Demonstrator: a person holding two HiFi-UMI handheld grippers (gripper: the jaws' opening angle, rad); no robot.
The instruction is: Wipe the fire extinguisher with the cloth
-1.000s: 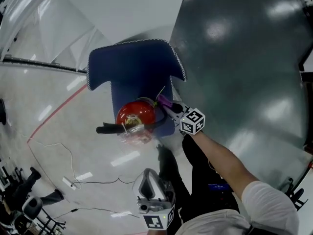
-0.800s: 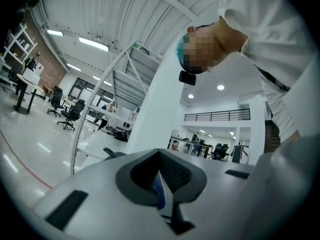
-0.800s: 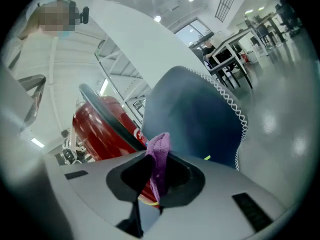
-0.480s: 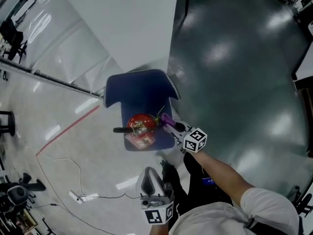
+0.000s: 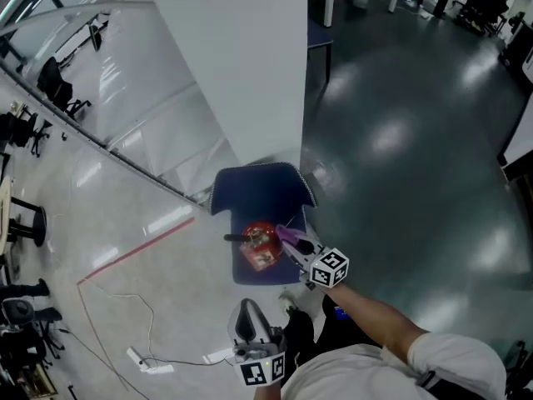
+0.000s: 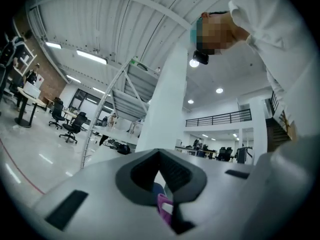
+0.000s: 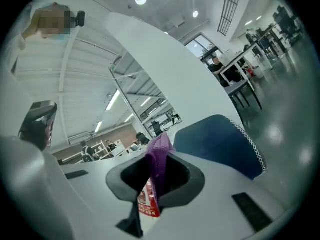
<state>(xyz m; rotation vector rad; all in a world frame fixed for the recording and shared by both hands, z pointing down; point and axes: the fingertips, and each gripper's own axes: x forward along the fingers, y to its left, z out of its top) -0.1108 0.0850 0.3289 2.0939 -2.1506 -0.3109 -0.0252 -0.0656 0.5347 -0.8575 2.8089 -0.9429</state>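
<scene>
The fire extinguisher (image 5: 259, 246) stands on a blue mat (image 5: 262, 192) with a white stitched edge. The mat lies on the floor (image 5: 400, 140) at the foot of a white pillar (image 5: 241, 65). A black part of the extinguisher pokes out to the left in the head view, and its red body with a printed label (image 7: 148, 203) shows just beyond your right gripper's jaws. Your right gripper (image 5: 293, 242) is pinching the purple cloth (image 5: 288, 237) and holds it right beside the extinguisher's top; you cannot tell from here whether the cloth touches it. In the right gripper view the cloth (image 7: 159, 156) rises upright between the jaws. Your left gripper (image 5: 247, 323) hangs low by your body, well apart from the extinguisher, its jaws pressed together on nothing.
</scene>
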